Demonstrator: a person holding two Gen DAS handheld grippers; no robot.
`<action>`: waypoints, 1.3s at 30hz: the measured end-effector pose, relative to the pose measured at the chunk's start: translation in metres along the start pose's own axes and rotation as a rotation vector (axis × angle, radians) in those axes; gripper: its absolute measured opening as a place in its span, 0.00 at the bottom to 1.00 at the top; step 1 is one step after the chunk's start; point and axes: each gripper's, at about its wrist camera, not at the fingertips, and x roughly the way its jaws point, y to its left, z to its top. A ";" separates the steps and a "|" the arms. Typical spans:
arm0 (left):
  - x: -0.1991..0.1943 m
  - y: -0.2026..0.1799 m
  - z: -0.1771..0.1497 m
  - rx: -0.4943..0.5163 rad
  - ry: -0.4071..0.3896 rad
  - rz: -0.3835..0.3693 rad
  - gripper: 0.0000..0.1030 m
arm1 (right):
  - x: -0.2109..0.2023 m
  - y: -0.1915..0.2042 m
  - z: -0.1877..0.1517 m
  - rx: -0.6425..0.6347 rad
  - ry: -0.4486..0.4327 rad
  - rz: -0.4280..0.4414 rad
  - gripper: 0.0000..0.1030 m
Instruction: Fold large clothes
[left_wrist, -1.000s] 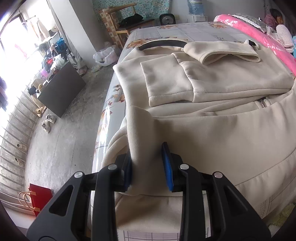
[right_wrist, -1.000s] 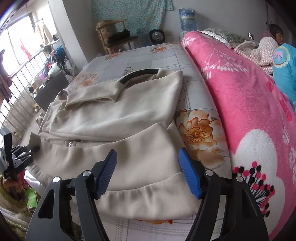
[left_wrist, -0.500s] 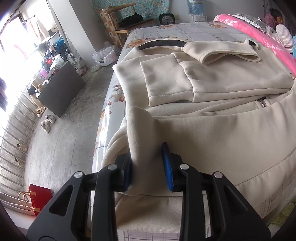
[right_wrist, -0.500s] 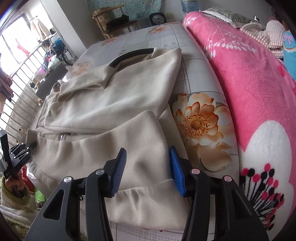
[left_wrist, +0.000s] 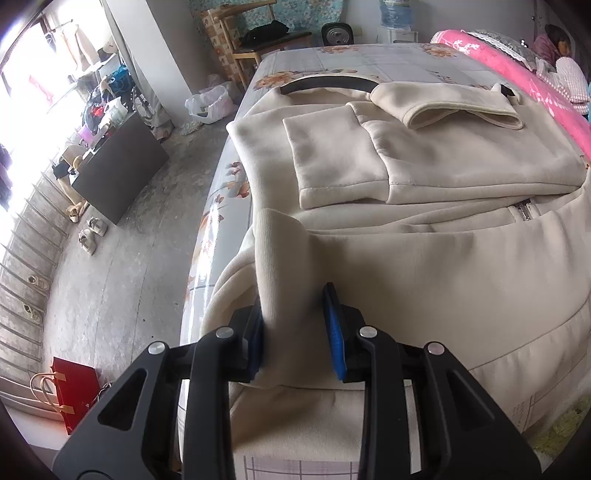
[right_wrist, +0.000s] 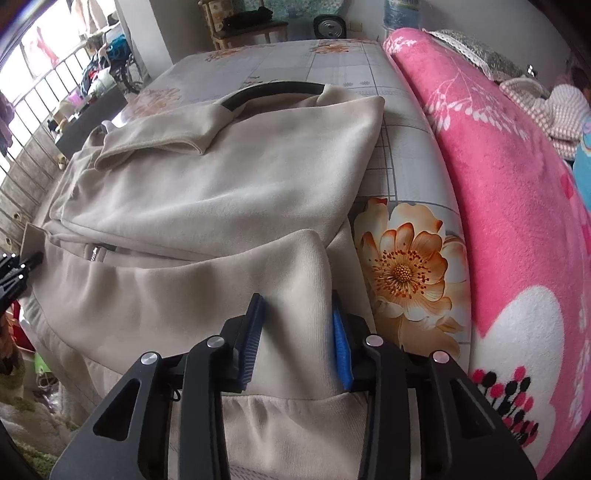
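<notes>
Both wrist views close above the cream jacket (left_wrist: 424, 177), angled steeply down, left edge, right edge, sharing its folded middle

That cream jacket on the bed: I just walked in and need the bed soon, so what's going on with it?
A person is folding the cream jacket on the bed with two handheld grippers. The sleeves are already folded across the body. The left gripper pinches one corner of the bottom hem; the right gripper has just been closing on the other corner, with fabric between its pads. The hem is not yet folded over.

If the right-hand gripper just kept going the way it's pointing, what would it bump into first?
The cream jacket itself: a fold of it is already between the right gripper pads, which have just been closing. Beyond probably lies the flowered bedsheet.
</notes>
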 end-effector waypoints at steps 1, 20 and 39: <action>0.000 0.000 0.000 -0.001 0.001 0.002 0.27 | -0.001 0.003 -0.001 -0.021 0.000 -0.026 0.28; 0.001 -0.010 0.003 0.032 0.011 0.055 0.27 | 0.002 0.029 -0.005 -0.157 -0.008 -0.197 0.26; -0.009 0.001 0.000 -0.032 -0.044 0.016 0.10 | -0.011 0.028 -0.007 -0.122 -0.057 -0.199 0.09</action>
